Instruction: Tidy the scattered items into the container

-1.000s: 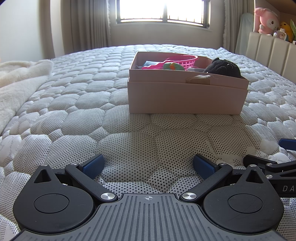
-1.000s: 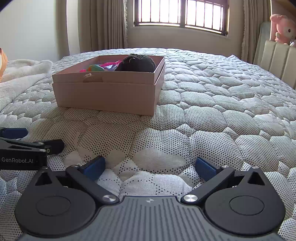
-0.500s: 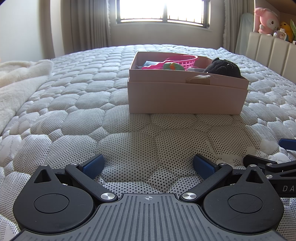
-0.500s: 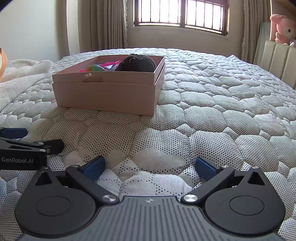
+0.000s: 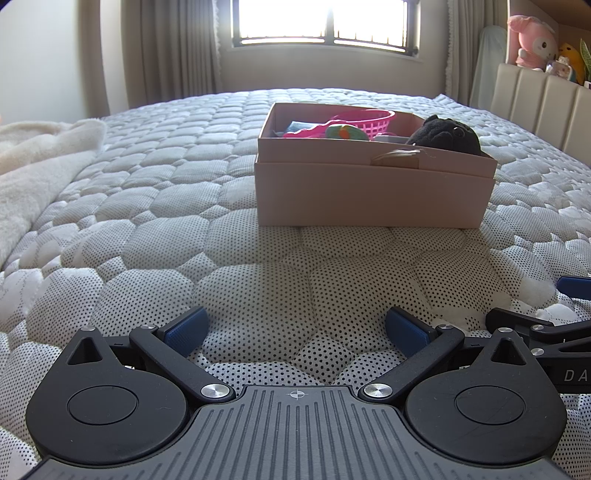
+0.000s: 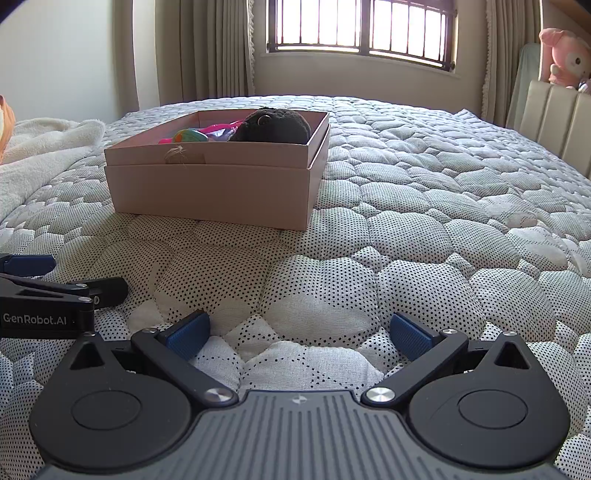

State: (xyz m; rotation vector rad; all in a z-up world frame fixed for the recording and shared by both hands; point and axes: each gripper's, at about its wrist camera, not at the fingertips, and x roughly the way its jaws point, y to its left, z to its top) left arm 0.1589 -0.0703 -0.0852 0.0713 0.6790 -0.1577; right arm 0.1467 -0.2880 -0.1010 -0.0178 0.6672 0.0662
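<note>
A quilted bed (image 5: pixel 155 206) fills the room in front of me, with a barred window (image 6: pixel 362 26) and curtains behind it and a cream blanket (image 5: pixel 33 162) bunched at the left edge. The pink box (image 5: pixel 373 192) sits on the mattress ahead of both my tools, a little to the right in the left wrist view and to the left in the right wrist view. Inside it lie a black plush toy (image 5: pixel 447 136) at one end, a pink basket (image 5: pixel 369 120) and a green and orange toy (image 5: pixel 343 132). My left hand-held gripper (image 5: pixel 295 328) rests low on the bed with its blue pads spread wide and nothing between them. My right hand-held gripper (image 6: pixel 299 332) rests just beside it, equally wide and empty. A pink plush (image 6: pixel 565 55) sits above the headboard.
</note>
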